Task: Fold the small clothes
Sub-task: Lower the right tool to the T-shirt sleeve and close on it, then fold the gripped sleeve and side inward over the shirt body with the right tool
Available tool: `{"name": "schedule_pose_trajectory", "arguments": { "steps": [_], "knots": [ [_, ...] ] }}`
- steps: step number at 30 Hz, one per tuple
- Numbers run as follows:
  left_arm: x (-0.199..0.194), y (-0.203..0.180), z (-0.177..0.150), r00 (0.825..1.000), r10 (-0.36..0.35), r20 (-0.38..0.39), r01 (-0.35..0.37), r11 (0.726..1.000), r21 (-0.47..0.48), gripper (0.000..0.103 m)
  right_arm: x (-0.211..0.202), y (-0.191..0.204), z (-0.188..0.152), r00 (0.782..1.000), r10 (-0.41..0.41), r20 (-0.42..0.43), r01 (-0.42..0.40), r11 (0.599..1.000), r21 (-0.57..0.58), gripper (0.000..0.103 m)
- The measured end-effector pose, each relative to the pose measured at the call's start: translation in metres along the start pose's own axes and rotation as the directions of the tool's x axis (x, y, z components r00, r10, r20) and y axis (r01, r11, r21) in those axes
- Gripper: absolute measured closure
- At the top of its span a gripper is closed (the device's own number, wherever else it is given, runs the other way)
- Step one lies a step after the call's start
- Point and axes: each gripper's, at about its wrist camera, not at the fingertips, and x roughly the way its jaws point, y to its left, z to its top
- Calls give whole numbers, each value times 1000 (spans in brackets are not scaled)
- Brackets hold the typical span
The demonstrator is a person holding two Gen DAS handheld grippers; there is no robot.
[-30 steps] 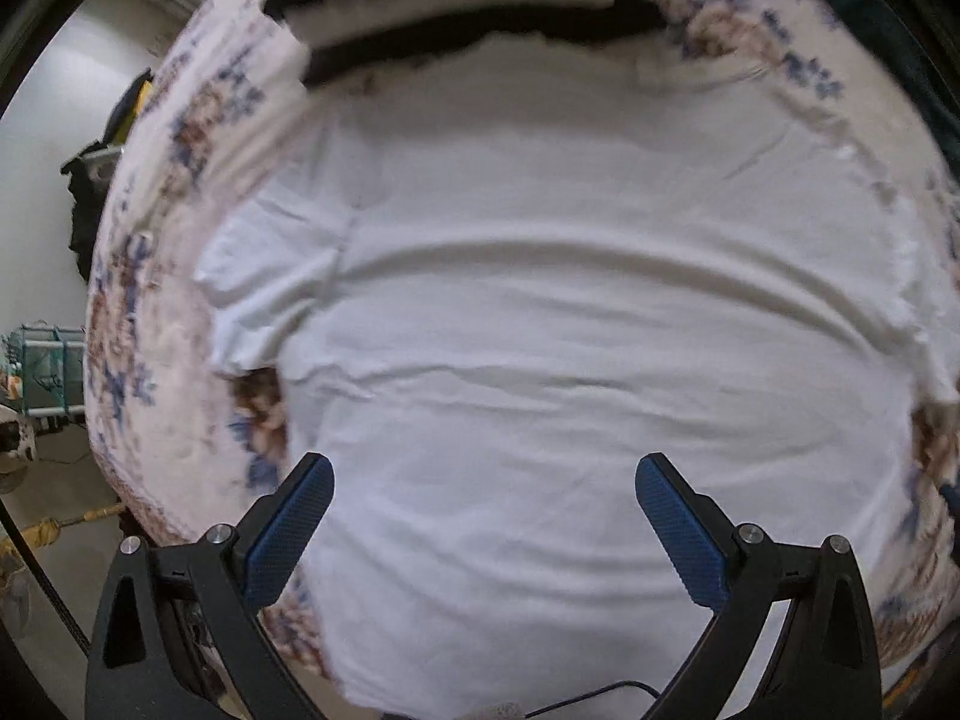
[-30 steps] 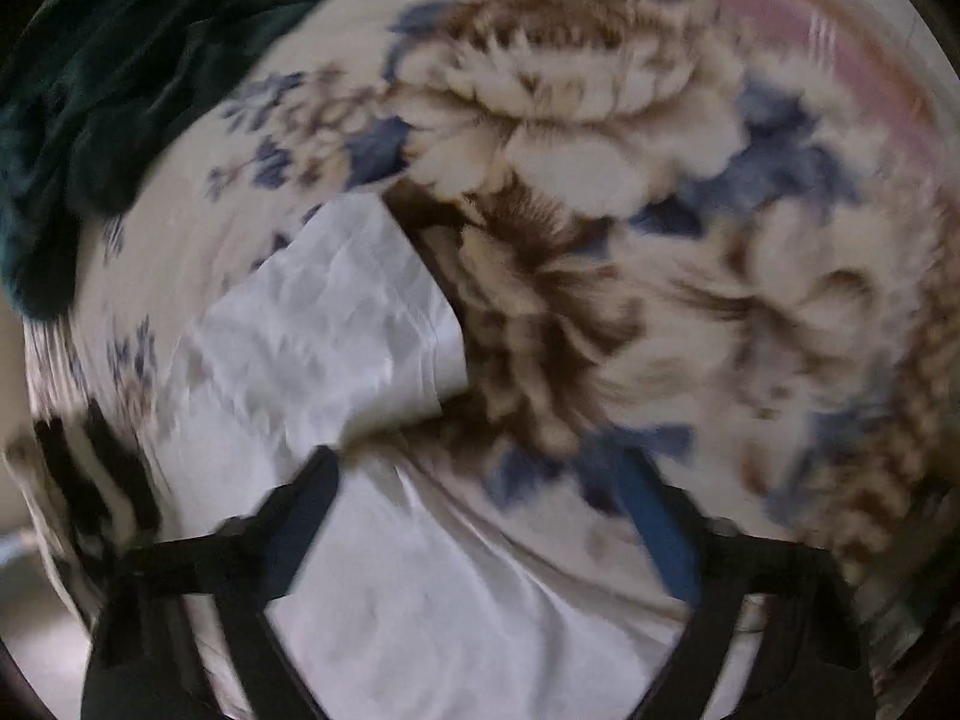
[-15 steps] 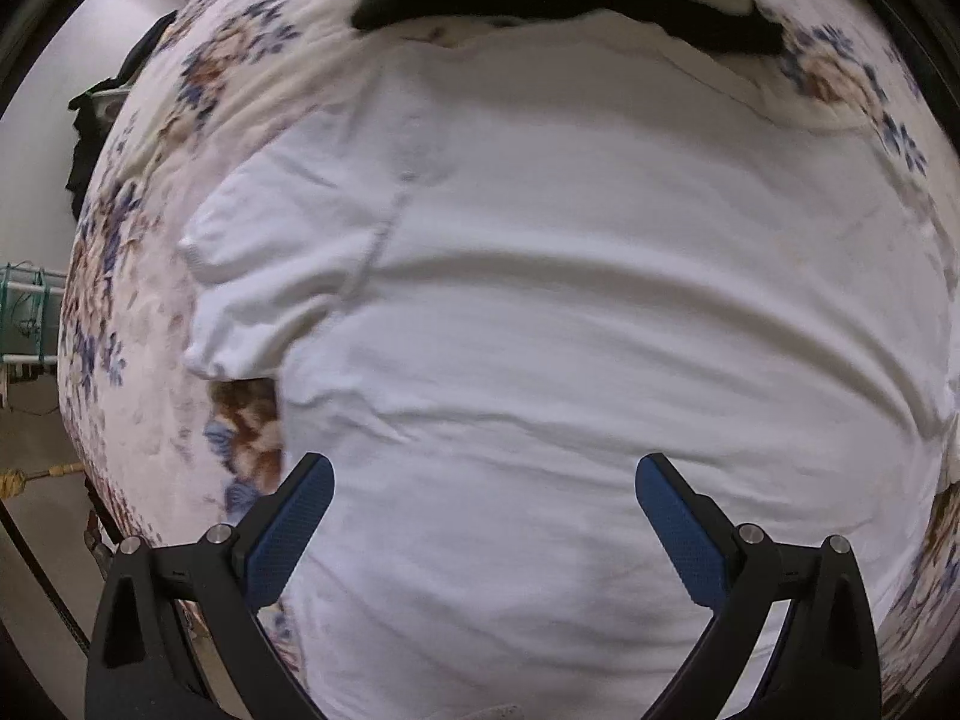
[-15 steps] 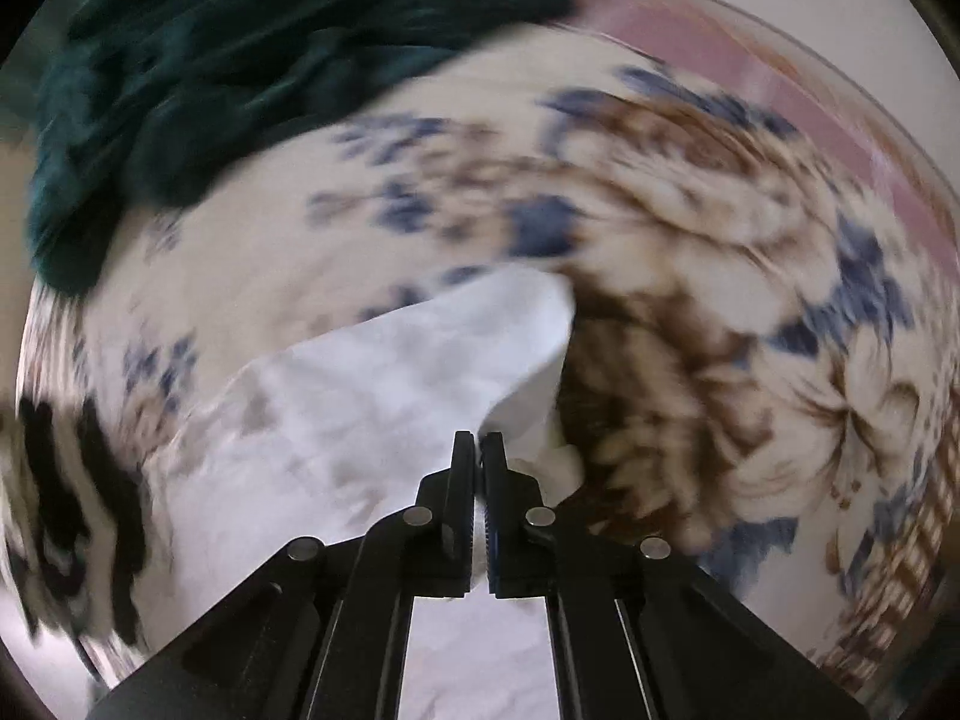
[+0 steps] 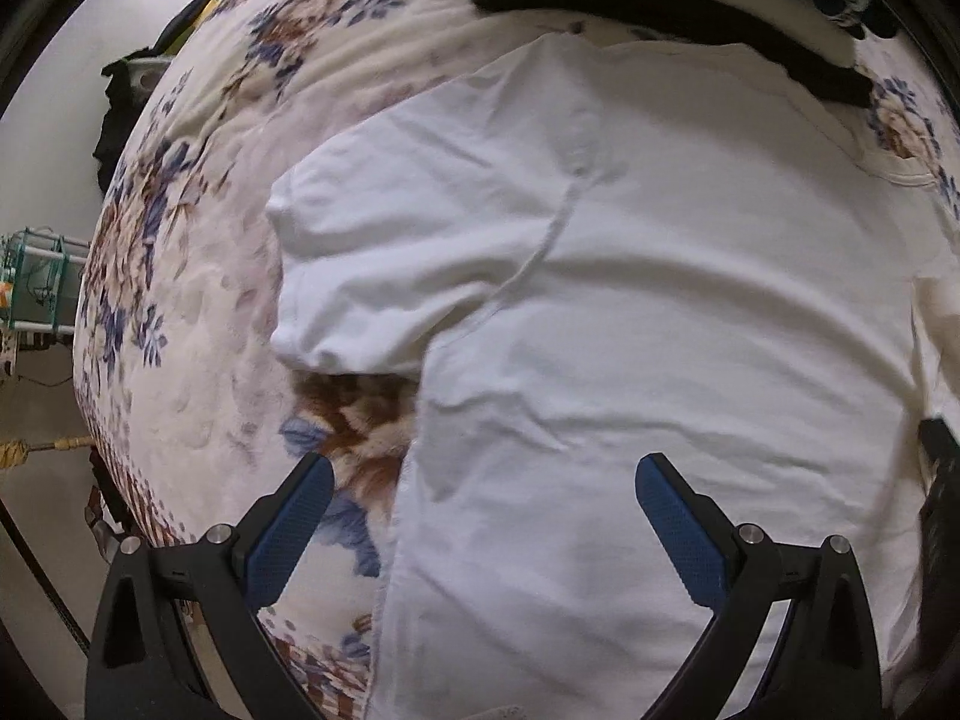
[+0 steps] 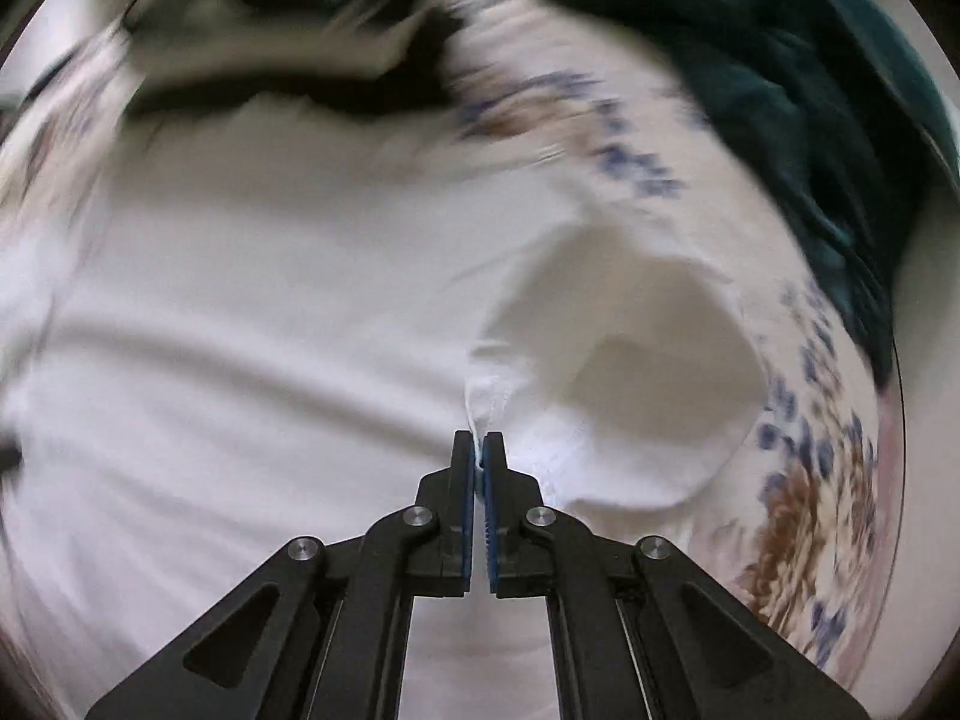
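Floral bedspread (image 5: 180, 312) under white T-shirt (image 5: 660, 330). Right gripper (image 6: 479, 450) jaws pinch sleeve (image 6: 630, 372); thin hem may slip. Left gripper (image 5: 480, 480) jaws spread, idle.

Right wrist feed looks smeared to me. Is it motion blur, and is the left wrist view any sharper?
Right wrist view: heavy motion blur across the floral blanket and white t-shirt; only the right gripper, shut on a sleeve hem, stays crisp. Left wrist view: much sharper, shirt seams readable, open left gripper clear, strong fisheye bending at the edges.
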Motion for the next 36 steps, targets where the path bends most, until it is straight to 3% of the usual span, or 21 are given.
{"name": "schedule_pose_trajectory", "arguments": {
  "steps": [1, 2, 4, 8, 13, 15, 18, 19, 21, 22, 23, 25, 30, 33, 36],
  "knots": [
    [2, 3, -1, 1000, -4, -6, 4, 1000, -6, 0, -2, 8, -6, 1000, 21, -14, -22, 999, -26, 92],
    [3, 6, -3, 1000, -6, -11, 6, 1000, -10, 0, -6, 11, -14, 999, 44, -21, -45, 998, -33, 75],
    [5, 10, -6, 1000, -9, -19, 8, 1000, -13, 0, -19, 5, -27, 996, 86, -20, -86, 996, 3, 53],
    [5, 18, -9, 1000, -13, -23, 13, 1000, -25, 0, -36, -47, -40, 988, 156, -9, -151, 971, 188, 52],
    [6, 23, -8, 1000, -8, -3, 8, 1000, -23, 0, -40, -103, -36, 972, 234, 19, -216, 860, 462, 52],
    [6, 23, -7, 1000, -5, 2, 5, 1000, -20, 0, -30, -110, -22, 969, 247, 26, -227, 840, 492, 52],
    [8, 23, -4, 1000, -3, 10, 3, 1000, -14, 0, -4, -101, -2, 976, 217, -4, -185, 844, 504, 52],
    [8, 23, -2, 1000, -1, 13, 1, 1000, -13, 0, 7, -96, 1, 977, 212, -21, -172, 845, 507, 53],
    [8, 21, 0, 1000, -1, 19, 2, 1000, -12, 0, 27, -92, 4, 978, 201, -59, -144, 848, 511, 64],
    [8, 20, 2, 1000, -3, 21, 3, 1000, -12, 0, 37, -88, 2, 977, 200, -77, -134, 850, 510, 88],
    [7, 19, 3, 1000, -7, 23, 7, 1000, -13, 0, 40, -86, 0, 978, 192, -85, -123, 849, 514, 102],
    [7, 18, 5, 999, -14, 30, 14, 1000, -15, 0, 36, -81, -7, 985, 163, -50, -115, 852, 510, 103],
    [9, 8, 10, 999, -31, 15, 31, 1000, -3, 0, 12, -55, -28, 993, 120, -10, -106, 909, 403, 103],
    [8, -12, 22, 990, -140, -15, 140, 990, 30, 0, 2, -49, -37, 991, 136, -12, -121, 914, 387, 103],
    [-1, -50, 44, 958, -286, -6, 284, 952, 117, 0, -1, -68, -37, 981, 195, 10, -175, 854, 491, 101]
  ]
}}
